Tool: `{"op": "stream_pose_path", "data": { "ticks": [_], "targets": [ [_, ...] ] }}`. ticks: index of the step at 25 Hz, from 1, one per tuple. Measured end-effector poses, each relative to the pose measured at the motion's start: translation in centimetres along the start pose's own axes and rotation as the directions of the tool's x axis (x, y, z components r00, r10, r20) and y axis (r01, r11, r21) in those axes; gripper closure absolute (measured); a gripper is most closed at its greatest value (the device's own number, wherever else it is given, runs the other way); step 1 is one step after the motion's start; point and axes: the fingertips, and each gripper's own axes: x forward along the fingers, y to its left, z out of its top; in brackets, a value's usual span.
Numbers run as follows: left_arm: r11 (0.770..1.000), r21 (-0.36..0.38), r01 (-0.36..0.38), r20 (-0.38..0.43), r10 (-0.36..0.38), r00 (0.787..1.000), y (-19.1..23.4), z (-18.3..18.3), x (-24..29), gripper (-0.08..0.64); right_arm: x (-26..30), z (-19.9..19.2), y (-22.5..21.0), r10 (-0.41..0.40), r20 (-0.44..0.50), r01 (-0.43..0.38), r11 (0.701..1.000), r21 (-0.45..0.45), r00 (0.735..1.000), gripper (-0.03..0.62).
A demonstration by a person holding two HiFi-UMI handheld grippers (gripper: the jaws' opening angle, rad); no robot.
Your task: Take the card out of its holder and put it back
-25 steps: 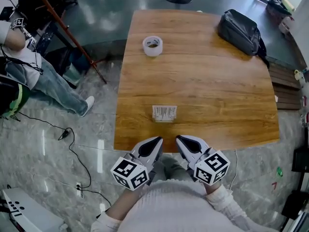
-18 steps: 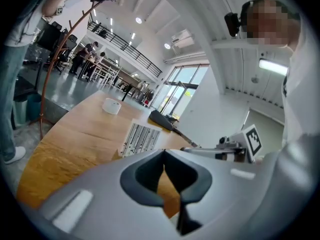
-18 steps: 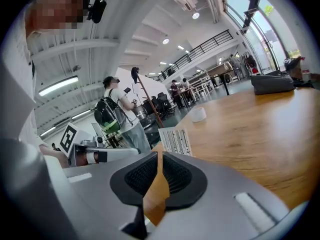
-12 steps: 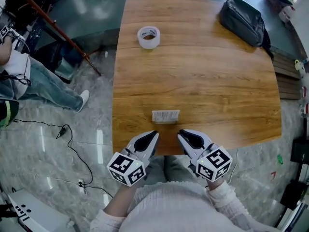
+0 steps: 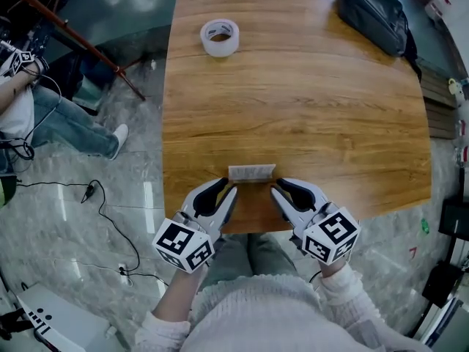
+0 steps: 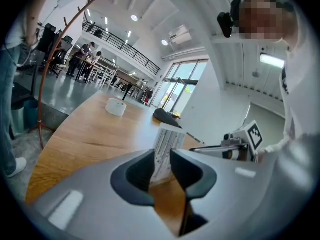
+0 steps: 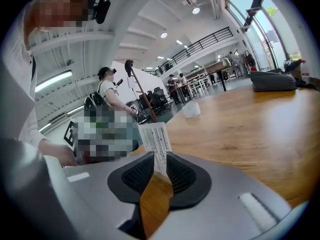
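Card standing upright near table's near edge, long axis running left-right; holder not distinguishable. Left gripper sitting just off card's left end, right gripper off right end, equally near. Both jaw pairs just been opening, standing apart, card edge between, unclamped.

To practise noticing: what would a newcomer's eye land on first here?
The left gripper and right gripper flank an upright card at the near edge of the table; their jaws have just been opening, the card lined up in each gap, ungripped. Beyond lie a tape roll and a bag.
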Motion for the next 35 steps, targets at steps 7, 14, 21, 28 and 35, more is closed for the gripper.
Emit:
{"op": "stream_pose_path", "data": {
  "ticks": [7,14,21,28,35],
  "targets": [
    [0.991,0.133,-0.012,-0.031,0.016,0.999,1.0,0.2,1.3,0.417,1.7,0.0,-0.7,0.002,-0.018,-0.002,1.000,-0.026,1.000,0.472],
    [0.990,0.136,0.031,0.011,-0.032,0.999,0.9,1.2,2.0,0.414,2.6,0.6,-1.1,0.018,-0.024,-0.021,0.993,-0.115,1.000,0.466],
    [0.989,0.141,0.042,0.007,-0.043,0.999,0.3,0.8,2.4,0.419,2.9,1.0,-0.8,0.013,-0.015,-0.015,0.991,-0.136,1.000,0.473],
    [0.989,0.148,-0.016,0.044,0.010,0.999,0.7,0.9,2.3,0.474,3.4,1.1,-0.8,-0.022,0.003,0.022,0.989,-0.144,1.000,0.516],
    [0.987,0.158,-0.036,0.047,0.029,0.998,0.8,1.0,2.5,0.477,3.5,1.2,-0.9,-0.036,0.001,0.036,0.986,-0.160,0.999,0.522]
  ]
}}
